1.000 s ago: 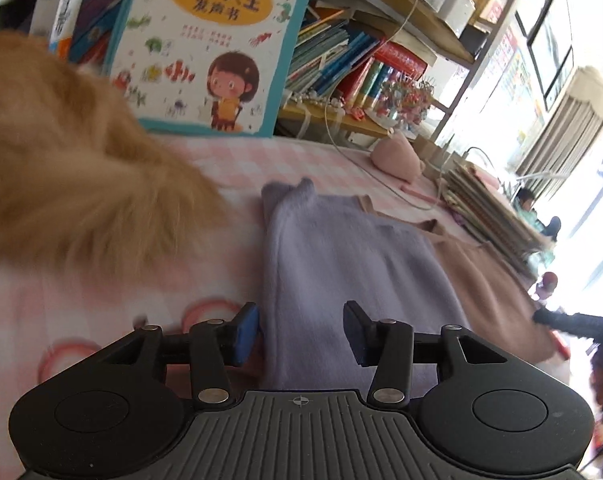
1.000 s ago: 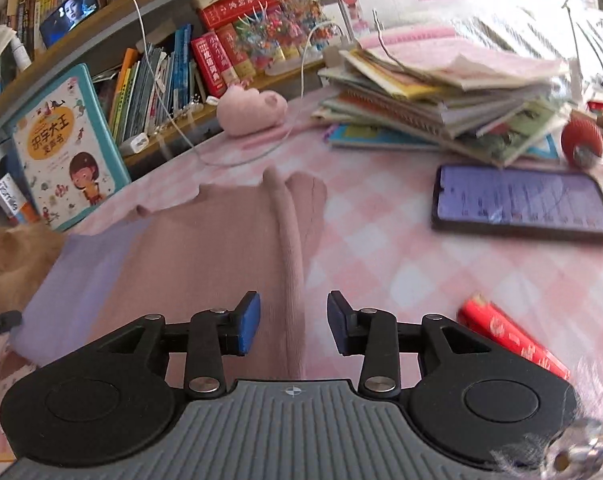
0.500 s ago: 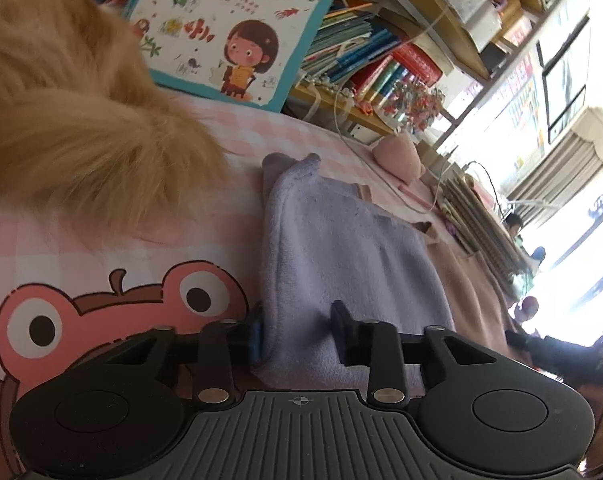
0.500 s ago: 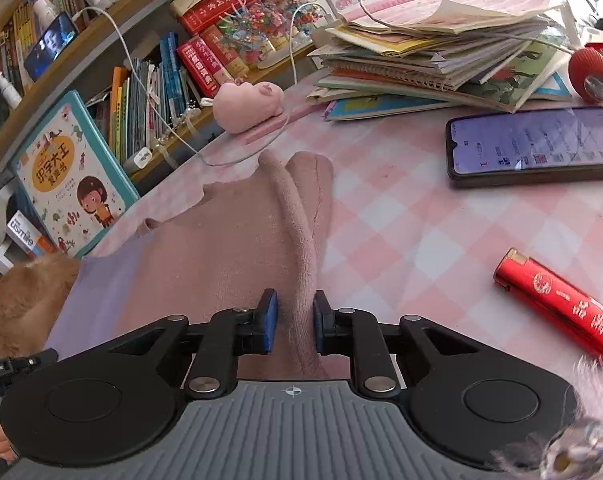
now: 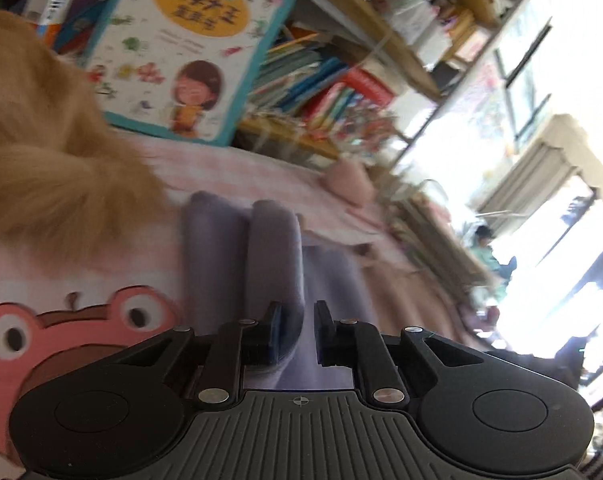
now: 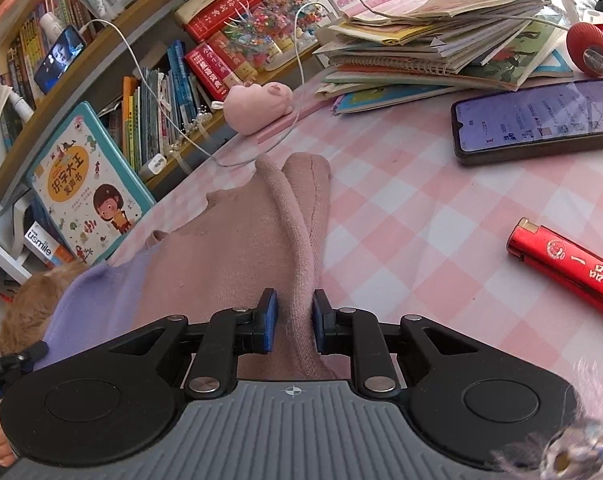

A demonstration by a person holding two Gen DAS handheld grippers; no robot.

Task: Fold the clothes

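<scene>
Clothes lay flat on a pink checked tablecloth (image 6: pixel 421 208): a dusty-pink garment (image 6: pixel 229 248) with a lilac garment (image 5: pixel 237 248) overlapping its left side. Left gripper (image 5: pixel 297 330) had just been closing; its jaws stood narrow, with a raised fold of the lilac cloth between them and the pads apparently pressing it. That fold ran away from the gripper as a soft ridge. Right gripper (image 6: pixel 293 322) had also just been closing and was clamped on the right edge of the pink garment, the cloth bunched into a ridge between the blue pads (image 6: pixel 270 320). Both edges looked pinched up off the table.

Surroundings noted: ginger fur (image 5: pixel 41 168) at far left, touching the lilac garment's edge; a children's book (image 6: pixel 89 192) propped against the bookshelf; a pink pig toy (image 6: pixel 257 106) beyond the clothes; a phone (image 6: pixel 541 120) and a red lighter (image 6: pixel 565 268) on the cloth to the right, apart from the garments. Left view was blurred.
</scene>
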